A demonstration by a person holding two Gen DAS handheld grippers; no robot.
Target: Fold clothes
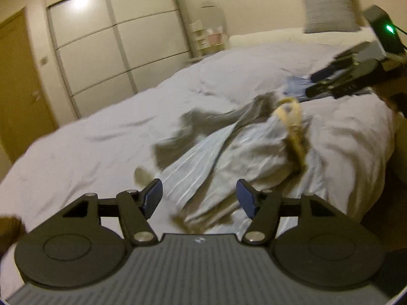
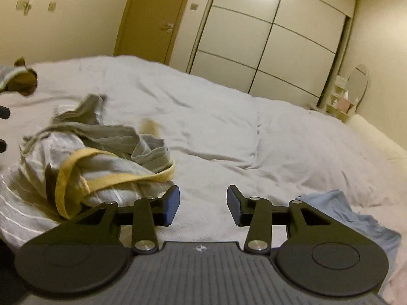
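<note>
My left gripper [image 1: 199, 197] hangs above the bed [image 1: 76, 152] with its fingers [image 1: 152, 195] spread wide and nothing between them. Just ahead of it and below lies the heap of clothes [image 1: 229, 147]: a crumpled pale striped garment with grey cloth bunched in it and a yellow band [image 1: 295, 132] looped over the top. The heap sits on the white duvet, toward the near side of the bed.

My right gripper [image 2: 203, 201] also has its fingers [image 2: 171, 200] apart, a clear gap of bare duvet showing between the blue pads, and it holds nothing. From this side the heap of clothes lies to the left of the gripper, its yellow band just beside my left finger; I cannot tell whether they touch. A light blue cloth [image 2: 356, 216] lies flat on the duvet near my right finger, partly hidden behind the gripper's body.

In the left wrist view my right gripper shows at the upper right, blurred, a green light [image 1: 388, 28] on its housing, poised over the light blue cloth beyond the heap. A grey pillow [image 1: 328, 7] stands at the head of the bed, and a sliding wardrobe [image 2: 267, 33] fills the far wall beside a wooden door [image 2: 152, 17].
</note>
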